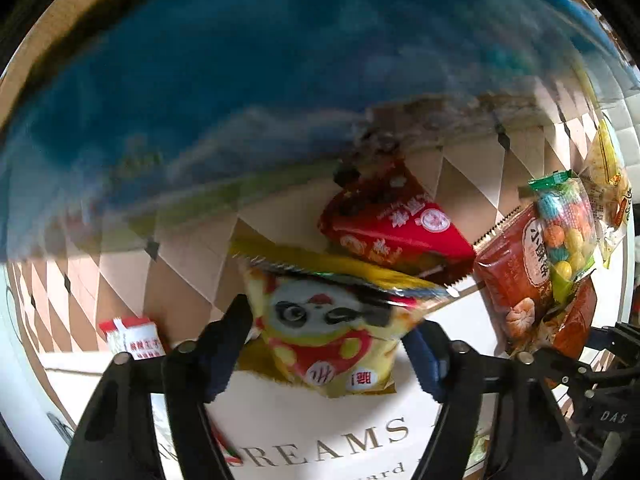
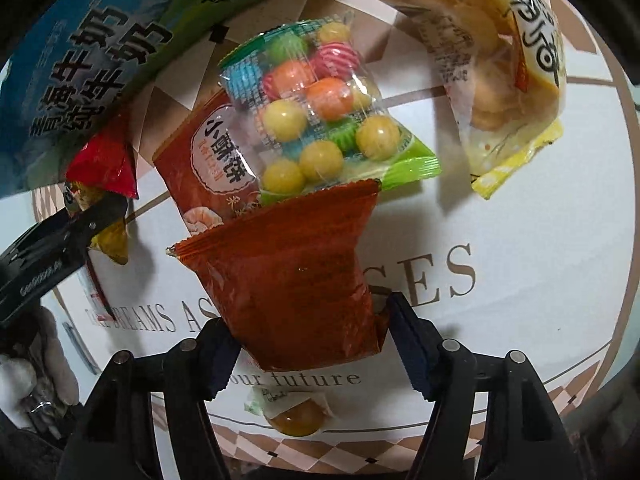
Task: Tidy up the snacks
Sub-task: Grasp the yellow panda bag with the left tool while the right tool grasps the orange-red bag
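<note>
A yellow snack packet with a panda face (image 1: 326, 326) sits low in the middle of the left wrist view, between the fingers of the left gripper (image 1: 328, 344); both dark pads lie against its sides, so the jaws are part-closed and pinching it. Just above it, touching its top edge, lies a red triangular packet (image 1: 394, 226). In the right wrist view an orange-brown packet (image 2: 296, 276) fills the lower middle, its bottom end wedged between the right gripper (image 2: 310, 344) fingers, which stand about half open with the left pad pressed to it and the right pad at its edge. Above it, partly overlapped, lies an orange-red packet with white characters (image 2: 200, 160), and on top of that a clear bag of coloured candy balls (image 2: 320, 108). To the upper right is a yellow bag of crisps (image 2: 516, 64); a large blue bag (image 2: 88, 68) crosses the upper left. Everything rests on a white tablecloth (image 2: 520, 240) printed with lettering and a diamond border.
</note>
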